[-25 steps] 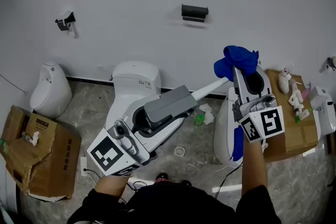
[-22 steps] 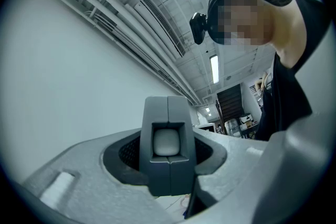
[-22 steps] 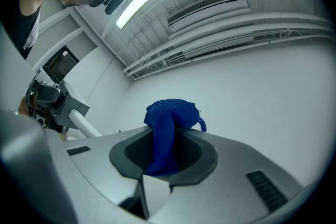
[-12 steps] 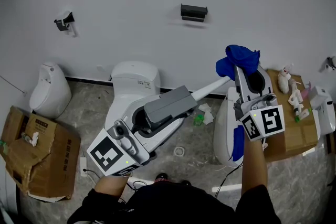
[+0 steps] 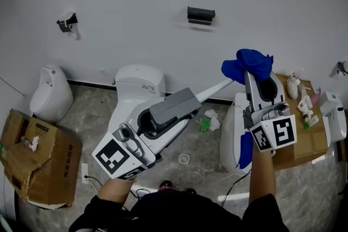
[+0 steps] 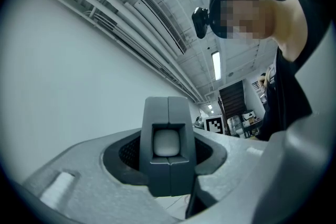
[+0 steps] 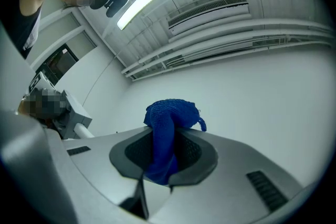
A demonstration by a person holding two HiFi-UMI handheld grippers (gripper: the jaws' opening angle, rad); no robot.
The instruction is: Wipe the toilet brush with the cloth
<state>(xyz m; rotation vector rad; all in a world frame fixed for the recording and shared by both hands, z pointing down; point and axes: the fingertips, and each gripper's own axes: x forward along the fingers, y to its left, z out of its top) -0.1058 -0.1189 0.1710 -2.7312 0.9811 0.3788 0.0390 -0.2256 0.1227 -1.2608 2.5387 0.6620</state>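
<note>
Over the toilet (image 5: 137, 80) | left gripper (image 5: 175, 108) clamps white toilet brush handle (image 5: 215, 90) | right gripper (image 5: 254, 74) pinches blue cloth (image 5: 246, 62) at handle's tip

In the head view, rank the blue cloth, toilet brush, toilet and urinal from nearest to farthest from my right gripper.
1. blue cloth, in the right gripper's jaws.
2. toilet brush, just left.
3. toilet, centre.
4. urinal, far left.

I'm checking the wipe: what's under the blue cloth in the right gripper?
The white toilet brush shaft reaches the blue cloth at its edge. Its end is covered, so contact can't be seen.
</note>
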